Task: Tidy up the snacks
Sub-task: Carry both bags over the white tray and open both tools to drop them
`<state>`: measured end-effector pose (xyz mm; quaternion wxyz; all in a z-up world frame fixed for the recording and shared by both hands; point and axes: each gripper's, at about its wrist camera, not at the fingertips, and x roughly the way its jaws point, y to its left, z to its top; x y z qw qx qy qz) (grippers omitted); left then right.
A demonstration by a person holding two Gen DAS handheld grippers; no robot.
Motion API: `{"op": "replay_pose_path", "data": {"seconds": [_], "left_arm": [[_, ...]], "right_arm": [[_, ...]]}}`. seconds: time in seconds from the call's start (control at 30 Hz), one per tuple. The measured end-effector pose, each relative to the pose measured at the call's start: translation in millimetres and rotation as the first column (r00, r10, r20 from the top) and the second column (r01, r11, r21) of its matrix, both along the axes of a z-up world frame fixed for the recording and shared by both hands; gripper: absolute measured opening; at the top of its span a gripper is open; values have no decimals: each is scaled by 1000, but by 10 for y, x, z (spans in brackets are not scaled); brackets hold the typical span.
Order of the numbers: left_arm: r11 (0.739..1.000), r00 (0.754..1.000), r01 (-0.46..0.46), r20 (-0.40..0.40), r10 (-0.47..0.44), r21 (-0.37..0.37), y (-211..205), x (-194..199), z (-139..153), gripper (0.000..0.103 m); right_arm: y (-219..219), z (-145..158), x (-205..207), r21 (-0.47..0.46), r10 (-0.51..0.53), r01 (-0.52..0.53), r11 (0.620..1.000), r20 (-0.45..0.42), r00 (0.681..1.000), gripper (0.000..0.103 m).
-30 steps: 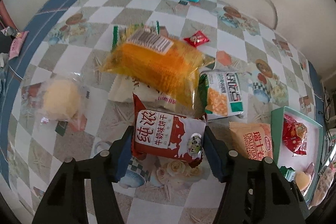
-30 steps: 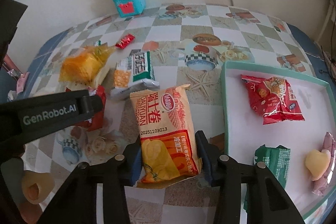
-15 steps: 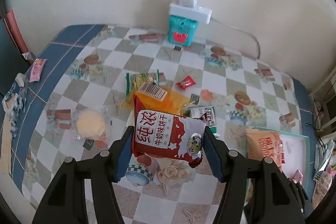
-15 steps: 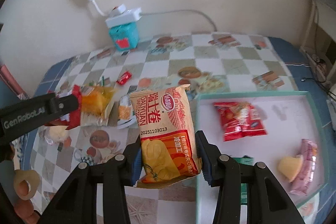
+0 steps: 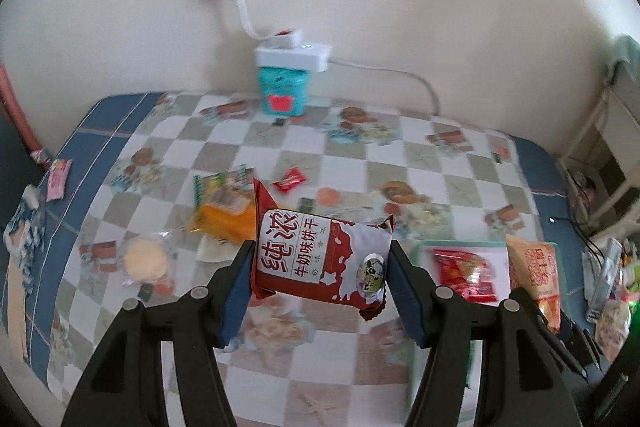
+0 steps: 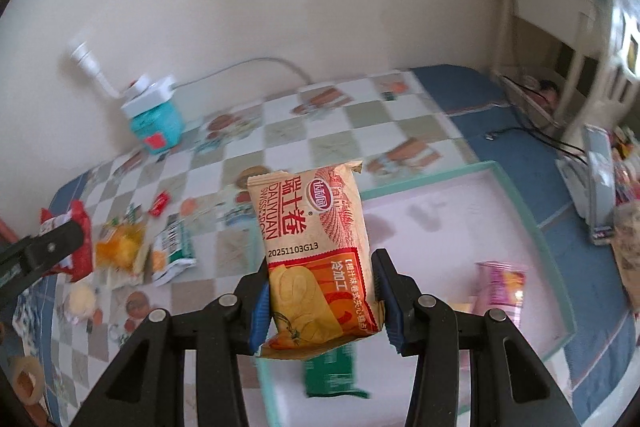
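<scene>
**Both packets lifted clear, tray next**

Left wrist view: since a second ago the left gripper has risen from the tabletop; the snacks below now look smaller and more wall shows at the top of the frame. The gripper is clenched on the red milk-biscuit packet, held crosswise at frame centre, off the surface. Loose on the tabletop, counted: one orange packet, one round cake in clear wrap, one small red candy. The tray sits at lower right with one red packet in it.

Right wrist view: the right gripper has likewise come up and swung toward the tray. It grasps the tan Swiss-roll packet by its lower half, packet upright at frame centre, above the tray's near left edge. In the tray here: one pink packet, one green packet. On the tabletop, one green-and-white packet.

Judgement: carry each packet over bare tray floor before releasing. Lower close first; drop none onto the packets already there. Keep the two grippers apart on approach.
</scene>
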<state>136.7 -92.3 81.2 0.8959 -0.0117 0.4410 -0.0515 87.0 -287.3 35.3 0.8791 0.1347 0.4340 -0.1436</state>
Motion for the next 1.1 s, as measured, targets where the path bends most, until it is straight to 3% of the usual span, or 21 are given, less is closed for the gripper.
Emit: {"op": "replay_pose_path", "data": {"seconds": [0.37,0.6,0.73,0.9,1.1], "left_arm": [[989,990,144,-7,-144,22,-685,-144,-21,65],[973,973,229,-34,-228,22,-1063,-219,-121,65],[960,958,280,-80,-277,27,-1331,-244,-303,65],[944,929,330,-169,-329,-20,-1568,-229,-578,65],[941,922,337,-198,-332,-8,-1686,-206,-733,65]], "right_arm": [[-796,-9,-249,27,-187,186,982,6,982,48],[-1086,-56,-378,31,-264,264,964,-7,964,48],[-1158,-153,-371,26,-277,278,960,-27,960,48],[-1232,-331,-352,47,-288,291,956,-56,956,48],[-1279,-428,-336,58,-295,300,952,-73,953,49]]}}
